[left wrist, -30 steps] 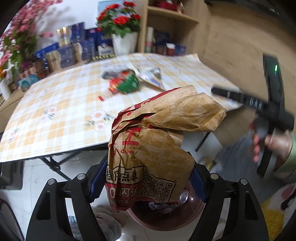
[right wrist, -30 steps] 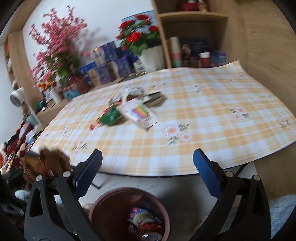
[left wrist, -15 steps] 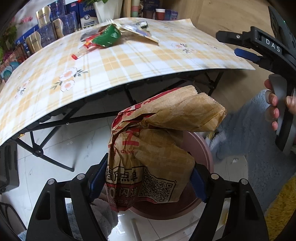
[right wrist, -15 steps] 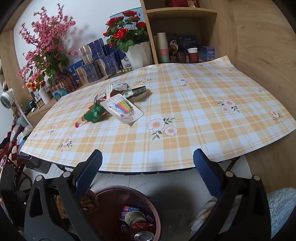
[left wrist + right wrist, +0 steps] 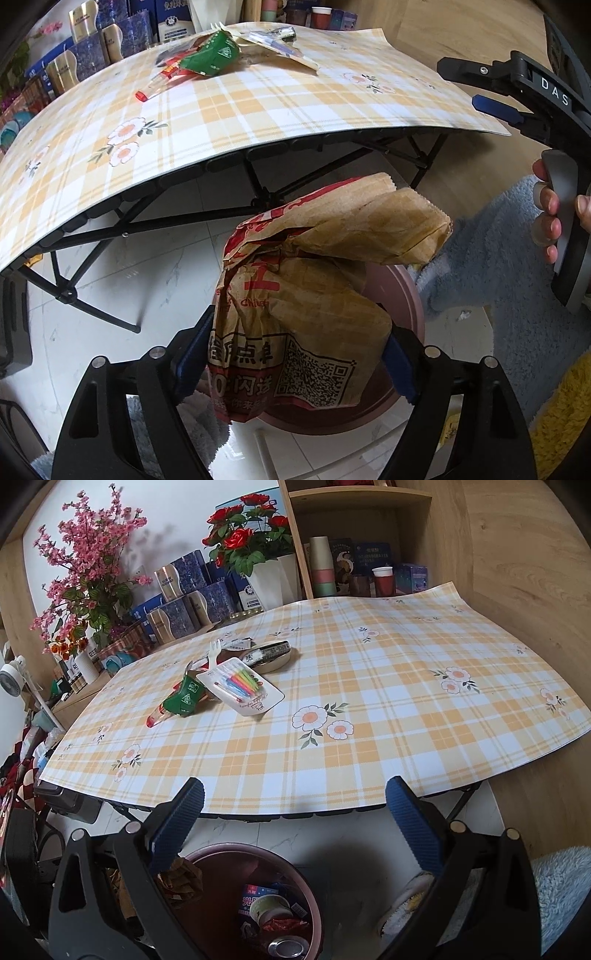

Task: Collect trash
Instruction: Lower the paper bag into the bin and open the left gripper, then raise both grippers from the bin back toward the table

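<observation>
Tabletop (image 5: 369, 716), covered in yellow-and-white plaid cloth with flower prints, fills most of the right wrist view; potted flowers and boxes stand behind its far edge. Round maroon trash bin (image 5: 221, 856) sits on the tiled floor below the near edge, already containing a can, a cup and wrappers. Crumpled brown paper bag (image 5: 306, 302) with red print and a QR code sits between the left gripper (image 5: 295, 350) fingers, directly above the bin; blue pads touch both its sides, and the fingers are spreading at this moment, set wide around the bag. Right gripper (image 5: 295, 812) hangs just off the near tabletop edge, above the bin, fingers spread wide with nothing between them. Remaining trash lies clustered at far left of the tabletop: candle pack (image 5: 240, 685), green wrapper (image 5: 186, 698), white plastic fork (image 5: 214, 653), flat round container (image 5: 271, 655).
</observation>
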`<state>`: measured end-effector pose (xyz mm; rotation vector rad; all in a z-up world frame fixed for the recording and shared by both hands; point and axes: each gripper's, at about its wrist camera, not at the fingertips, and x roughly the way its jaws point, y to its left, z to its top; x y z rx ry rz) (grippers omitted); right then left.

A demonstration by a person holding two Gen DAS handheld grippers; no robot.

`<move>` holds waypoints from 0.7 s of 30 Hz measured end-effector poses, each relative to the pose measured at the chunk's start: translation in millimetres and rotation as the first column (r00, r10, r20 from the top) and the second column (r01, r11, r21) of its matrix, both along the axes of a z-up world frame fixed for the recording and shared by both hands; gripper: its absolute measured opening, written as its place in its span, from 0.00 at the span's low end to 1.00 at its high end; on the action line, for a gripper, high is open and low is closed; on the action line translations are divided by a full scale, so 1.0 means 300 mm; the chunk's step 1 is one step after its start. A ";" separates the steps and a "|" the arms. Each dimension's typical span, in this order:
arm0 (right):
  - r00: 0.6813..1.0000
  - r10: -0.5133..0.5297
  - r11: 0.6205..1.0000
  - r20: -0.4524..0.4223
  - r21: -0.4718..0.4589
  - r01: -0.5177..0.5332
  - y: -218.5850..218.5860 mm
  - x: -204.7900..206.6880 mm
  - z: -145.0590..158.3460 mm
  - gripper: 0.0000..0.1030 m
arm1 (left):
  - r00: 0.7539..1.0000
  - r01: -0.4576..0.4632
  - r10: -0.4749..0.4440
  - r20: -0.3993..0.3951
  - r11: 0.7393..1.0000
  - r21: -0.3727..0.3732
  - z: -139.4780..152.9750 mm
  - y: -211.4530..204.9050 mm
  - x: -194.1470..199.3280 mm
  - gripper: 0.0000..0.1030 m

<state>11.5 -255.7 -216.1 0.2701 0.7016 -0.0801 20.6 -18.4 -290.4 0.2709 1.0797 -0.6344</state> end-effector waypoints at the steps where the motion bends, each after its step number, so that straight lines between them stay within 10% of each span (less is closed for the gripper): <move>1: 1.000 0.001 1.000 0.000 -0.001 -0.001 0.001 0.000 0.000 0.94 | 1.000 0.005 -0.005 0.001 1.000 -0.002 0.001 -0.004 -0.001 0.79; 21: 0.999 0.031 0.999 -0.031 0.017 -0.030 0.013 0.007 -0.021 0.94 | 0.975 -0.208 0.217 0.035 0.963 -0.171 0.072 0.112 0.057 0.82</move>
